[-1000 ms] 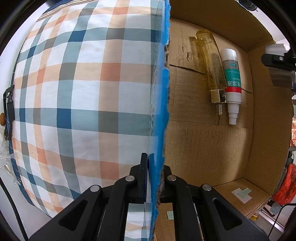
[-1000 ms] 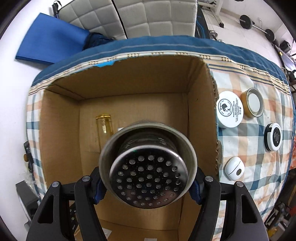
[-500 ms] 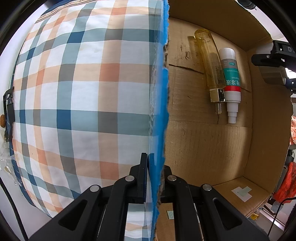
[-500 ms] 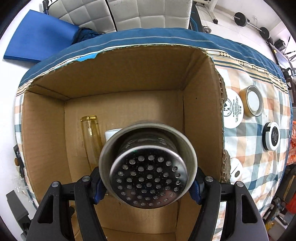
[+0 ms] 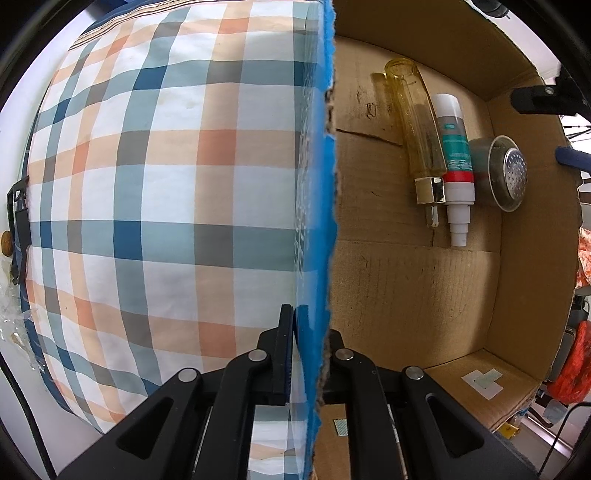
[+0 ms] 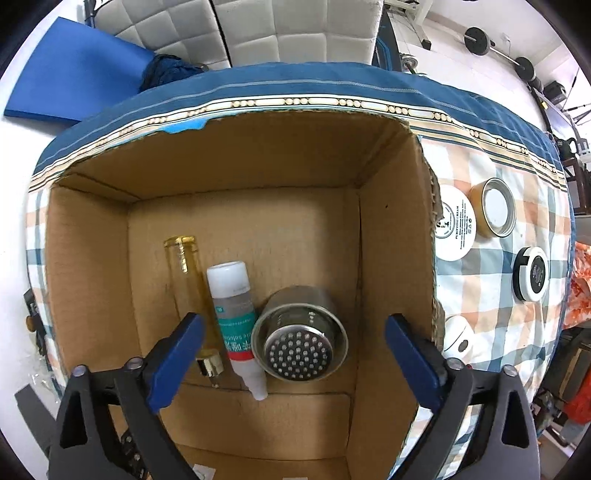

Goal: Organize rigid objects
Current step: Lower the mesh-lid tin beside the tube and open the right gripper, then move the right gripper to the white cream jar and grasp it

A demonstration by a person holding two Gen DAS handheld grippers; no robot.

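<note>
A cardboard box stands on a plaid cloth. On its floor lie a yellow glass bottle, a white tube with a teal label and a perforated metal cup, side by side. They also show in the left wrist view: bottle, tube, cup. My right gripper is open and empty, above the cup. My left gripper is shut on the box wall, which has blue tape along its edge.
On the plaid cloth right of the box lie a white cream jar, a gold-rimmed tin, a black-and-white round case and a white egg-shaped item. A padded chair stands beyond.
My right gripper has opened and let go of the metal cup, which now lies on the box floor beside the tube. The left gripper has kept its hold on the box wall.
</note>
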